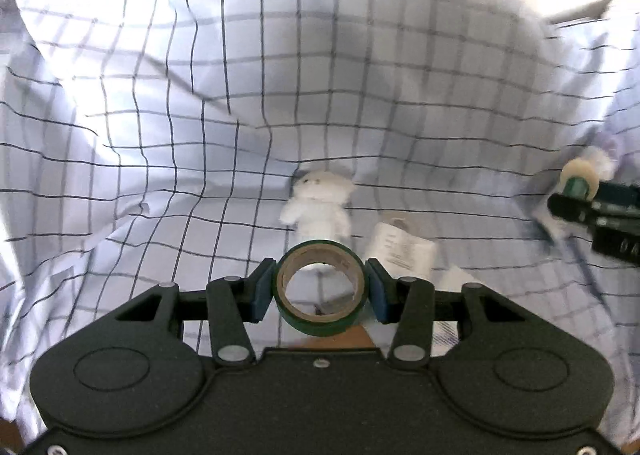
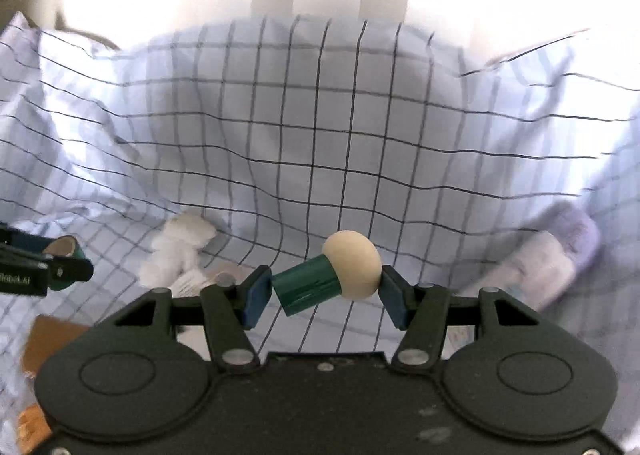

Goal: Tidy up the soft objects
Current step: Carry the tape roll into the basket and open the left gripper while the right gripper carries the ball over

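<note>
The left gripper (image 1: 320,289) is clenched on a green tape roll (image 1: 320,287), pads pressing its outer rim from both sides; the ring looks stiff and light, so this grip should hold. The right gripper (image 2: 324,287) clamps a mushroom toy (image 2: 330,279) end to end, one pad on the green stem, the other on the cream cap, which probably gives a little under pressure. Both are held above a checked cloth (image 1: 200,103). Just beyond the tape roll lies a white plush bear (image 1: 318,203), soft and best taken around its body, with a paper tag (image 1: 402,249) beside it. A pale purple bundle (image 2: 552,255) lies to the right
</note>
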The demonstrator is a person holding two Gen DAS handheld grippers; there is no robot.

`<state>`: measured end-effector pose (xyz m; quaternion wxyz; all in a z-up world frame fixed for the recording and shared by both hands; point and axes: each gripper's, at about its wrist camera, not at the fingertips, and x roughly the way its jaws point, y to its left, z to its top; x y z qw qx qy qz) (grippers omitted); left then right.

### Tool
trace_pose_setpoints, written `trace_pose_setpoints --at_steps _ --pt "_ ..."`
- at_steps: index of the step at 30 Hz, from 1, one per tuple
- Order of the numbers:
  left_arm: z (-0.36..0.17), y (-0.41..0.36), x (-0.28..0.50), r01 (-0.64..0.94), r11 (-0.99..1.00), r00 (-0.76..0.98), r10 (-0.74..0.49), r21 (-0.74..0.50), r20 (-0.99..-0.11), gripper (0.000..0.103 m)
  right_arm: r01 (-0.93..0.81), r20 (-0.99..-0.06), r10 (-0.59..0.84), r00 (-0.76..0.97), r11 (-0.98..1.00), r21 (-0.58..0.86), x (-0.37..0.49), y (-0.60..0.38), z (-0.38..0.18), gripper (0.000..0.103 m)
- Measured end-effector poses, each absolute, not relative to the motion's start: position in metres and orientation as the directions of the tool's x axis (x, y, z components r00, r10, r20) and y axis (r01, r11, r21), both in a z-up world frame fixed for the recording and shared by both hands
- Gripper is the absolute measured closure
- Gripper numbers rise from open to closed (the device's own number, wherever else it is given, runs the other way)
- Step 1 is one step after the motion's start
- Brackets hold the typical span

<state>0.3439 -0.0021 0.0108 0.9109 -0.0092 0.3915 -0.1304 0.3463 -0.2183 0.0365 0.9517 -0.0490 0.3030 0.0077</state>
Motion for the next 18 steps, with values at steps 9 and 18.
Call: trace_pose_setpoints --at_steps 9,18 --pt "0.052 -0.001 0.233 0.248 0.96 0.71 -0.271 -0.129 -0.65 0.056 -0.014 -0.481 0.027 0.876 0.999 0.03 0.205 -0.202 0.06 0.045" --pt "0.062 0.002 0.134 0.248 0.963 0.74 -0.258 -0.105 -0.621 0.056 0.03 -0.397 0.0 0.918 0.997 0.069 0.072 -0.175 0.06 0.045"
